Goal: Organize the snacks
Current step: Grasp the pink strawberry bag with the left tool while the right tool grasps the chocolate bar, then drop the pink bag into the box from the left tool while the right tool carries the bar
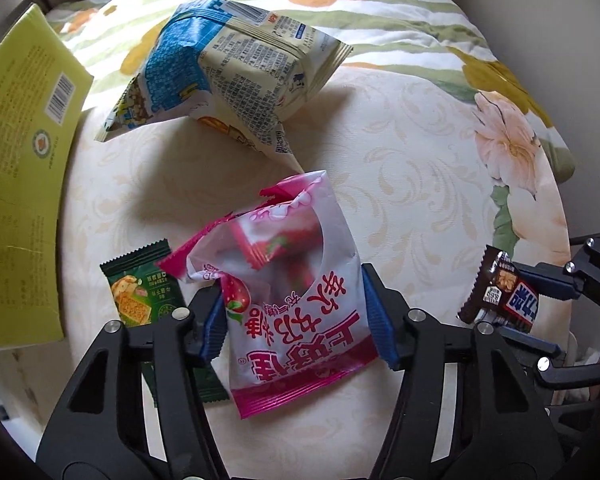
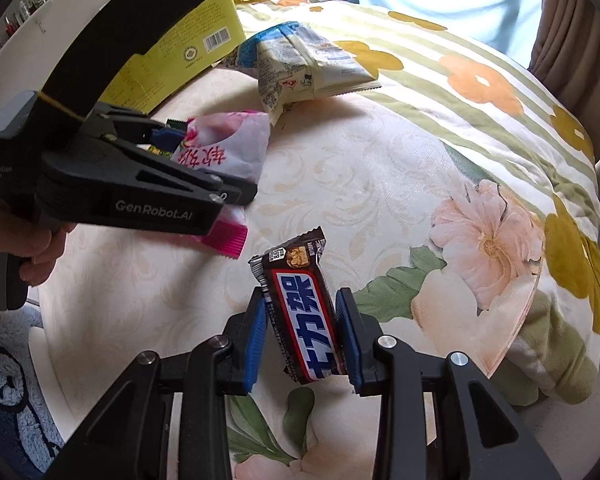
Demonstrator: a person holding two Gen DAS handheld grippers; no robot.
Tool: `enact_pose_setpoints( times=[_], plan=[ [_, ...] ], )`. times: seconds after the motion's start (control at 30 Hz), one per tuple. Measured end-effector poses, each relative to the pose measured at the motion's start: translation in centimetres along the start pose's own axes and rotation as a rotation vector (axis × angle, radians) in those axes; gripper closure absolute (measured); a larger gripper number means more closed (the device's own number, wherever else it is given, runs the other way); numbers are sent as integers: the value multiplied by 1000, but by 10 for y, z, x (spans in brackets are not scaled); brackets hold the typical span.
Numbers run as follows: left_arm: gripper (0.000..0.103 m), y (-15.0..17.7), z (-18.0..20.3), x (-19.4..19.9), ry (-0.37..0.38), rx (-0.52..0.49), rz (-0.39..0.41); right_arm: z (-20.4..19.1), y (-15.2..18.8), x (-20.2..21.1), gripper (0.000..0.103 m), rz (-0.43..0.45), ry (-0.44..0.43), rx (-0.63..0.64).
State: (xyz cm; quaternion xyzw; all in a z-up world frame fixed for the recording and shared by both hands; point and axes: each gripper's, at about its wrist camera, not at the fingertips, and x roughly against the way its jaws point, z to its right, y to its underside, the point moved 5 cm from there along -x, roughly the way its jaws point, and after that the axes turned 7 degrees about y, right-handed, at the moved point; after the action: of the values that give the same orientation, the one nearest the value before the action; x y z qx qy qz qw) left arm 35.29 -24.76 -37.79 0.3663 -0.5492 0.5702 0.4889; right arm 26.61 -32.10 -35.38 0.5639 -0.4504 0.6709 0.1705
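Pink-and-white candy bag (image 1: 296,292) sits clamped between the left tongs (image 1: 296,320), over the cream floral tabletop (image 1: 400,184). Right tongs (image 2: 302,340) pinch a brown chocolate bar (image 2: 300,312) near the edge. A green snack packet (image 1: 140,284) lies just beside the bag, a blue-and-cream pouch (image 1: 236,68) farther back.

The black gripper (image 2: 236,196) on the left has "GenRobot.AI" on its side in pale letters. Further back on its gray body are the small words "Data Acquisition System". The near chocolate bar (image 2: 302,316) has big white Chinese letters on a blue patch with a red edge. The pink and white candy bag (image 1: 296,304) has big red Chinese letters. The yellow box (image 1: 24,184) at the far left has a barcode (image 1: 60,98) and a small round sign. The blue and white snack bag (image 1: 236,68) has tiny print, too small to read.
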Motion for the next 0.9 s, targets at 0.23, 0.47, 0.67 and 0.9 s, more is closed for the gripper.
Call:
enact_pose_setpoints(
  times=[0.23, 0.47, 0.67, 0.9],
  plan=[
    [54, 13, -5, 22, 41, 6, 17, -2, -7, 17, 72, 33, 3, -35],
    [55, 16, -13, 67, 87, 14, 91, -6, -20, 38, 72, 74, 17, -94],
    [55, 5, -34, 128, 98, -2, 211, -16, -55, 67, 71, 126, 45, -105],
    [54, -11, -84, 195, 103, 20, 339, -55, -115, 104, 71, 219, 75, -64]
  ],
)
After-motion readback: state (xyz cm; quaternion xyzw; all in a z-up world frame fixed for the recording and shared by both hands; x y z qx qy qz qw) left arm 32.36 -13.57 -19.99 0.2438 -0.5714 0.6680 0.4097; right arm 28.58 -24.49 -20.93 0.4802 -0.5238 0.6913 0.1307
